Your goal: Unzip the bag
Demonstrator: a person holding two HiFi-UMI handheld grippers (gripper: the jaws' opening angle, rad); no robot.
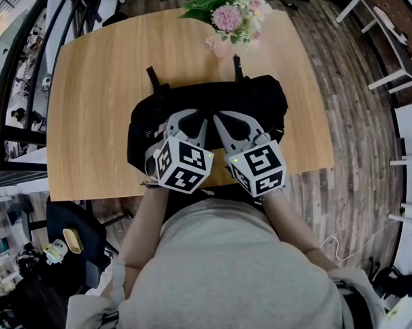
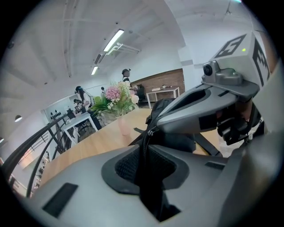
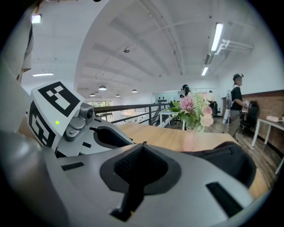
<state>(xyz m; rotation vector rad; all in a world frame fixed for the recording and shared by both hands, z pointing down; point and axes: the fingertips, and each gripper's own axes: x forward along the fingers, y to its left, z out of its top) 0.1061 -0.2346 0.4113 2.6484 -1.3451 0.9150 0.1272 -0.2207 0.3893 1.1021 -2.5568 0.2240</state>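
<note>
The black bag [image 1: 264, 98] lies mid-frame on the table [image 1: 89, 104], below the flowers [image 1: 231, 18]. The left gripper [image 1: 196, 120] is clamped on the bag along its zipper [image 2: 143, 141]. The right gripper [image 3: 143, 148], just beside it, has its jaws pressed together.

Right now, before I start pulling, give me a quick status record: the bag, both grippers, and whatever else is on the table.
bag: black bag, lying on the wooden table at the person's edge
left gripper: left gripper shut on the bag, pinching fabric along the zipper line
right gripper: right gripper shut on a thin dark tab, apparently the zipper pull
spacing: gripper tips close together over the bag's top
zipper: looks closed where visible
other: flowers at the table's far edge, beyond the bag
</note>
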